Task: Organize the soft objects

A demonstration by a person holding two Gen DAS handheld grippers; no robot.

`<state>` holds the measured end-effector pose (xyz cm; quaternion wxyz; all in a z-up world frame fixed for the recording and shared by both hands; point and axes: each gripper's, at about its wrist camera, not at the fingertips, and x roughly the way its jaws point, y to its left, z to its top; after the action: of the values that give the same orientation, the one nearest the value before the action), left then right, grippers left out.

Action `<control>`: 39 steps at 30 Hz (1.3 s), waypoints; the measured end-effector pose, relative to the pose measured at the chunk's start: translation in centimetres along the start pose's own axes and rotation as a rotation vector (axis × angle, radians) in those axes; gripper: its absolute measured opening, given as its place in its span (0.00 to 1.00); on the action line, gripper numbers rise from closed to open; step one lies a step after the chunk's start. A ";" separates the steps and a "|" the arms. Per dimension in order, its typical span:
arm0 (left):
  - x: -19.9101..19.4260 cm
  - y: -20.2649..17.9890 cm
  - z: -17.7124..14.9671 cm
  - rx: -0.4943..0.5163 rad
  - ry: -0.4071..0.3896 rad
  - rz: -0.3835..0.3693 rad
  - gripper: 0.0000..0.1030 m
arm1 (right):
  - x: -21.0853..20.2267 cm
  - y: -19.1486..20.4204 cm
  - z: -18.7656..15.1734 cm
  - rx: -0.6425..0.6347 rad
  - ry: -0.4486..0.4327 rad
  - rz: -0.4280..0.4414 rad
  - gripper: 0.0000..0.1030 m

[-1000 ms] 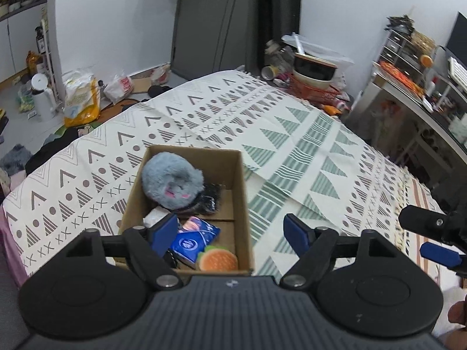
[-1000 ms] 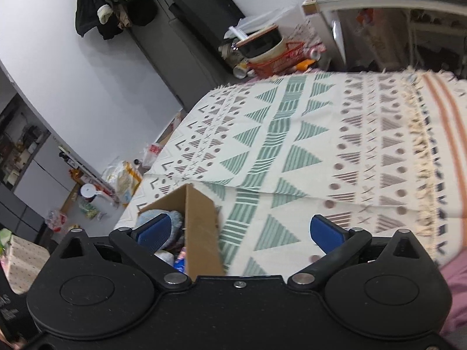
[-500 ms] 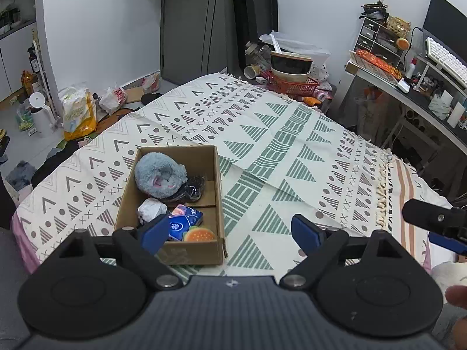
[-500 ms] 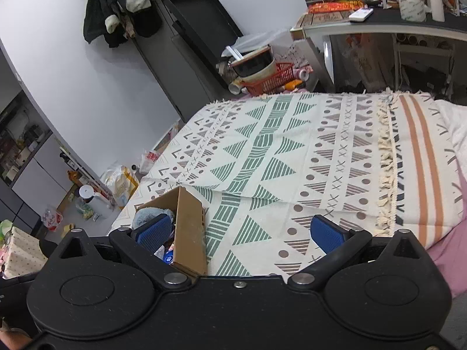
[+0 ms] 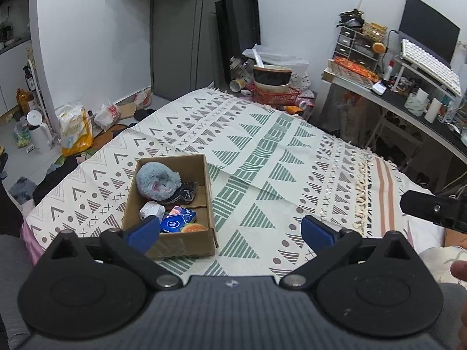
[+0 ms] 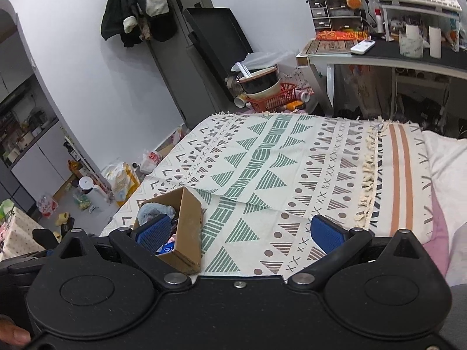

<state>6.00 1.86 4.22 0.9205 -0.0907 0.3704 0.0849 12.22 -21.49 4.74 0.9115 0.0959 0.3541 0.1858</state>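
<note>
A cardboard box (image 5: pixel 208 198) (image 6: pixel 189 221) sits on the patterned bed cover (image 5: pixel 277 157) (image 6: pixel 262 157), near its front left. Inside lie a grey-blue plush (image 5: pixel 157 180) (image 6: pixel 153 213), a black soft item (image 5: pixel 186 191), a crumpled white piece (image 5: pixel 151 210), a blue packet (image 5: pixel 176 221) and an orange burger-like toy (image 5: pixel 192 228). My left gripper (image 5: pixel 230 232) is open and held back from the box, with nothing between its fingers. My right gripper (image 6: pixel 239 233) is open too, empty, to the right of the box. Its black body (image 5: pixel 432 208) shows at the right edge of the left wrist view.
A desk (image 6: pixel 408 58) with a keyboard, cups and drawers stands at the far right. A red basket with bowls (image 5: pixel 274 87) sits beyond the bed's far edge. Bags and a white kettle (image 5: pixel 41 131) clutter the floor on the left. Pale bedding (image 6: pixel 449 180) lies right of the cover.
Both grippers have pulled back and up from the box, so it looks smaller and more of the bed and room shows. Both stay open and empty.
</note>
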 end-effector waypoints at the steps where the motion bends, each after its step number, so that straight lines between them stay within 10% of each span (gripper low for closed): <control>1: -0.2 -0.1 -0.1 0.002 0.000 -0.003 0.99 | -0.3 0.0 0.0 -0.004 -0.002 -0.002 1.00; 39: -5.1 -0.7 -5.4 0.048 0.000 -0.023 0.99 | -6.9 -1.0 -4.0 -0.045 0.004 0.005 1.00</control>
<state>-1.06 -0.46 4.04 0.9233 -0.0732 0.3713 0.0652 5.13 -25.02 5.71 0.9122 0.0761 0.3516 0.1964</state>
